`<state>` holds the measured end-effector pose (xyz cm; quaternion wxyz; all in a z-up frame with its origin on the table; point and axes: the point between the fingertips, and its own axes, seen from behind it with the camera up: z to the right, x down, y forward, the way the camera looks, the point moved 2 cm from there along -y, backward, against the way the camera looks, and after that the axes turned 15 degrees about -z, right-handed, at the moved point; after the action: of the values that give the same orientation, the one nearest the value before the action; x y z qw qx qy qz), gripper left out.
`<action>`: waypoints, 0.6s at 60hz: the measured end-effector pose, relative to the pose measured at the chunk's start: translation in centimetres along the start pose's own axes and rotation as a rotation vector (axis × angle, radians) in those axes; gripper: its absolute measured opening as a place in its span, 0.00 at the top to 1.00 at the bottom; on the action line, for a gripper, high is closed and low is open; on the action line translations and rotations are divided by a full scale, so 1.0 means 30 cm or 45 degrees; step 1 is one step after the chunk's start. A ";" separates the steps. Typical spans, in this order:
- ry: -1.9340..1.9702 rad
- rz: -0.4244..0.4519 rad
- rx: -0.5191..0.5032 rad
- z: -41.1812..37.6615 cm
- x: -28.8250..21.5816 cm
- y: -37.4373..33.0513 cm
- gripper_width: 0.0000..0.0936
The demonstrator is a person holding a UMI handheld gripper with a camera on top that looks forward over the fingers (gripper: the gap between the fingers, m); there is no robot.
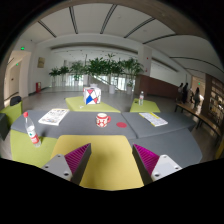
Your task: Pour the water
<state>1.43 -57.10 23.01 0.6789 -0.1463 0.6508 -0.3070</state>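
My gripper [112, 160] is open and empty, its two magenta pads [76, 157] wide apart over a yellow-green table section [110, 170]. A small red-and-white cup [102, 120] stands on the grey table well beyond the fingers, near the middle. A bottle with a red label [31, 128] stands to the far left of the fingers. A second clear bottle [141, 98] stands farther back to the right.
A red, white and blue cube [92, 95] hangs or stands behind the cup. Papers [53, 116] lie to the left and more papers [153, 118] to the right. Green plants [100, 68] line the back of the hall. People [185, 93] stand far right.
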 end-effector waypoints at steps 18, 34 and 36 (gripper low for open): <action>-0.059 -0.061 -0.029 -0.199 0.085 -0.043 0.08; -0.134 -0.032 -0.238 -0.721 0.155 -0.044 0.09; -0.146 -0.029 -0.265 -0.800 0.153 -0.036 0.08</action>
<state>-22.33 -55.90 17.37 0.6927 -0.2406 0.6374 -0.2367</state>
